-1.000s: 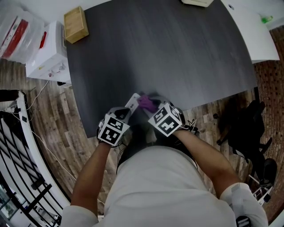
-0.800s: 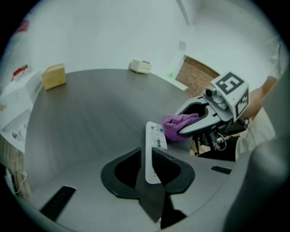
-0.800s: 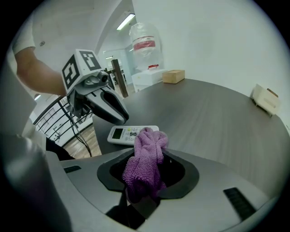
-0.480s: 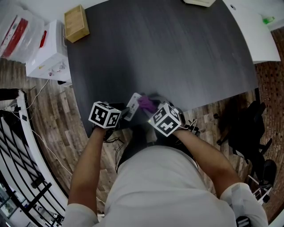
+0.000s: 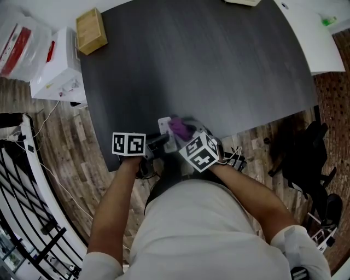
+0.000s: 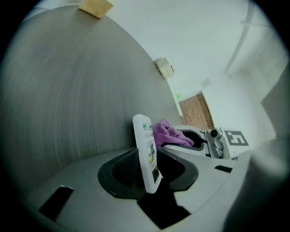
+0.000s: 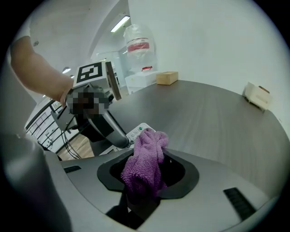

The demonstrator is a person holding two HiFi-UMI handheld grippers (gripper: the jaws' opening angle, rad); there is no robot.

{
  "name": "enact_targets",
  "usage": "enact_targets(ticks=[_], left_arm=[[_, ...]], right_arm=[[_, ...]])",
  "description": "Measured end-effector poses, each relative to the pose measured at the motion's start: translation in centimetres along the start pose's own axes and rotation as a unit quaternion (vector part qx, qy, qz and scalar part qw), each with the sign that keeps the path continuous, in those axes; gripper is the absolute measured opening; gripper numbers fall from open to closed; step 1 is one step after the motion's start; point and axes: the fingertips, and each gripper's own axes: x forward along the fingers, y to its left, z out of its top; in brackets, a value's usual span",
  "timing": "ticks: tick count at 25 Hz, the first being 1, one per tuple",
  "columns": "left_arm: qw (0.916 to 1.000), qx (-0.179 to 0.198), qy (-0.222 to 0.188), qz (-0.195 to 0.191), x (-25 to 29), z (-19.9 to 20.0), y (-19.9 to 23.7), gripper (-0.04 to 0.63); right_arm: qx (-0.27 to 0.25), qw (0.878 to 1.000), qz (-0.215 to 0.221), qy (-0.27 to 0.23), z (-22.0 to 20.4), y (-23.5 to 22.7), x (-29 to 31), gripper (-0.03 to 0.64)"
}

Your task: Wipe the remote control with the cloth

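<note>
Left gripper, jaws just widened, clamps the remote control; right gripper pinches purple cloth against it; wiping seemingly unfinished.

In the left gripper view the left gripper, whose jaws have just been opening and now grip the remote control, hides the remote's near end, and the print on its face is too blurred to read. In the right gripper view the cloth and the left gripper cover all but 1 corner of the remote, and the cloth's near end vanishes between the jaws of the right gripper. In the head view both sets of jaws are hidden under the grippers' bodies. A pale object is cut by the far edge, a plastic bag by the left, and a green speck far right is too small to name.
</note>
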Motion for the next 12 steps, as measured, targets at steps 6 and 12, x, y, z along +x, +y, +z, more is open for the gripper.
enact_targets(ticks=[6,12], left_arm=[[0.9933,-0.076,-0.079,-0.036,-0.52,0.85,0.30,0.112],[0.9964,-0.068,-0.047,-0.015,0.08,0.64,0.35,0.095]], right_arm=[[0.080,0.996,0.011,-0.022,0.00,-0.41,0.07,0.146],[0.092,0.995,0.007,-0.028,0.06,-0.80,0.05,0.146]])
